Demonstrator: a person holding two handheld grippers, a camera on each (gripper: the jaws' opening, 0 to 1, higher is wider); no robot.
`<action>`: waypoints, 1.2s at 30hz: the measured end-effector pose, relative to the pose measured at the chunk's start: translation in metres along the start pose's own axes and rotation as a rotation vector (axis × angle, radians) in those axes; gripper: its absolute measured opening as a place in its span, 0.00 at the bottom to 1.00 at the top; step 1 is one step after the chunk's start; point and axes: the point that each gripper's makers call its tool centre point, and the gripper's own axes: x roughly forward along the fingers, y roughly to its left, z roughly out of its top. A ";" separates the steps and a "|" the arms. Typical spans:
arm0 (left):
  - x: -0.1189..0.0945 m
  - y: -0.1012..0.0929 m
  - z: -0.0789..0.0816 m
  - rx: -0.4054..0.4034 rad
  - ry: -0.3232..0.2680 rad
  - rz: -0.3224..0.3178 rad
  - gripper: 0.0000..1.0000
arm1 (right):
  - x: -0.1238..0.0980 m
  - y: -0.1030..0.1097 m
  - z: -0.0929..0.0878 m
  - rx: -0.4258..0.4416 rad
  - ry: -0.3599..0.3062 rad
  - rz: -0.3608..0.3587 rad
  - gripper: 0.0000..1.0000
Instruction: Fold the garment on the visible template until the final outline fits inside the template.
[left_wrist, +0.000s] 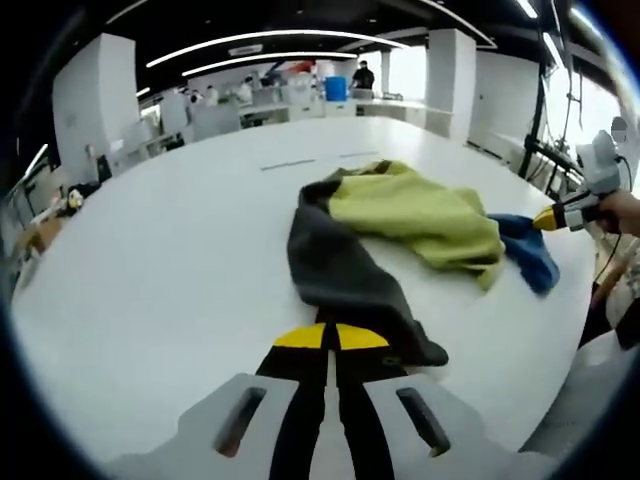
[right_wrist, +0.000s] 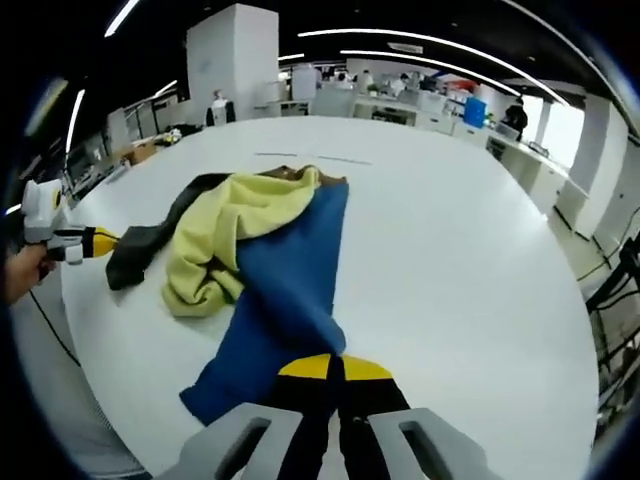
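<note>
Fingertips of left gripper (left_wrist: 331, 338) pinch the grey sleeve; right gripper (right_wrist: 334, 368) apparently pinches the blue one. Garment (left_wrist: 400, 225) lies bunched on table (left_wrist: 150, 260); uneven pulling risks twisting it.

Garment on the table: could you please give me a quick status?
Left gripper shut on grey sleeve. Right gripper shut on blue sleeve. Yellow-grey-blue garment crumpled, unfolded.

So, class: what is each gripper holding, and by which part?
Both grip the garment. The left gripper is shut on the end of its grey sleeve; the right gripper is shut on the end of its blue sleeve.
</note>
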 end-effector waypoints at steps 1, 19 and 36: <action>-0.001 0.002 -0.001 0.002 0.003 0.004 0.00 | -0.001 -0.002 0.000 -0.002 0.002 -0.003 0.00; 0.004 0.058 -0.017 -0.040 0.056 0.140 0.00 | 0.000 -0.036 0.001 0.035 0.040 -0.002 0.00; 0.013 0.108 -0.025 -0.046 0.111 0.261 0.00 | 0.003 -0.065 0.000 0.039 0.059 -0.051 0.00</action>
